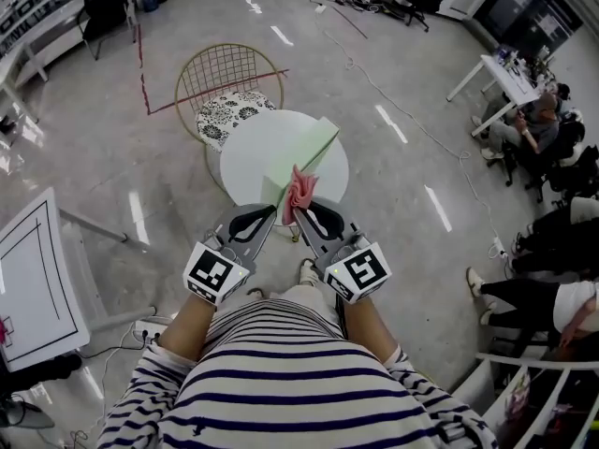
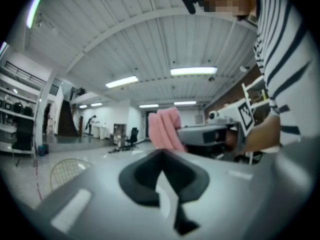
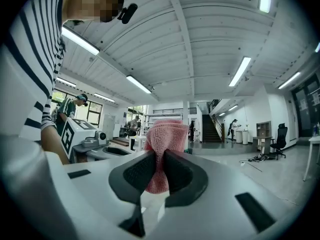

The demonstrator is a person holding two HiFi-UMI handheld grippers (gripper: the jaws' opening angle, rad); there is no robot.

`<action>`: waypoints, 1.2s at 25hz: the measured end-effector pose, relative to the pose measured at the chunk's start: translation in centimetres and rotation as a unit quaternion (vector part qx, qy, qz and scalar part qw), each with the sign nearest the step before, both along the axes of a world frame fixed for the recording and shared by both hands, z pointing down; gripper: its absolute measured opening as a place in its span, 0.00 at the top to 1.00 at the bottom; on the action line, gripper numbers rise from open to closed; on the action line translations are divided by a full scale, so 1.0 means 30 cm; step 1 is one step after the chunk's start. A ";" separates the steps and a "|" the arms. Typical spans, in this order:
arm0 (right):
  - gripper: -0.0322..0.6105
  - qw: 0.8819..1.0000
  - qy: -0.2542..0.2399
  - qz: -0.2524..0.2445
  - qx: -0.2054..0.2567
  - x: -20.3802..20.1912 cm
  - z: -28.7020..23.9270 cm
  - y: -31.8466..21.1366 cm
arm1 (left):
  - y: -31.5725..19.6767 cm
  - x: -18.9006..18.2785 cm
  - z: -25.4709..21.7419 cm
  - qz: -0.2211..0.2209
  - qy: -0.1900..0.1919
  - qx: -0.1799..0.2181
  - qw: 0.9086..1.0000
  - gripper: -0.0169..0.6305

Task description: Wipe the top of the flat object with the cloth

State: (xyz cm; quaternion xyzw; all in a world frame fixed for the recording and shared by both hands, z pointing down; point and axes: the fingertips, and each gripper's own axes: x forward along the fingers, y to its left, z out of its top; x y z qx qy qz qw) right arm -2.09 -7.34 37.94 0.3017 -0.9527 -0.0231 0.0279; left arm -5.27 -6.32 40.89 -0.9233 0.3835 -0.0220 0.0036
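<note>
Head view, with both gripper views. The right gripper (image 1: 301,213) has its fingers (image 3: 137,171) closed on the pink cloth (image 1: 300,193). They pinch it low down, so a bunched wad stands out past the tips. The left gripper (image 1: 271,211) lies just beside it, its fingers (image 2: 140,176) closed together with nothing between them; the cloth seen beyond them belongs to the other grip. The flat object (image 1: 304,152), a pale green sheet, lies slantwise on the round white worktop (image 1: 248,157), its near corner reaching toward the rim closest to the person. The cloth sits over that near corner. It appears to be raised clear of the sheet, though the steep downward view does not settle this. A wire chair (image 1: 225,78) stands behind the worktop.

Hazards, as judged from this arrangement:
- **Sheet shifting:** nothing pins the sheet, so a stroke may drag it across or off the worktop, since the empty left gripper steadies nothing.
- **Cloth working loose:** the narrow pinch may let it slip out under friction.
- **Poor contact:** a wad this bunched wipes only a thin stripe, and a low approach could scrape the bare fingertips on the sheet.
</note>
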 end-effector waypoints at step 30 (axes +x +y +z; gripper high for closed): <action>0.87 0.999 0.026 0.019 -0.010 0.017 0.013 -0.070 | -0.036 0.000 -0.020 0.017 0.044 0.002 0.999 0.96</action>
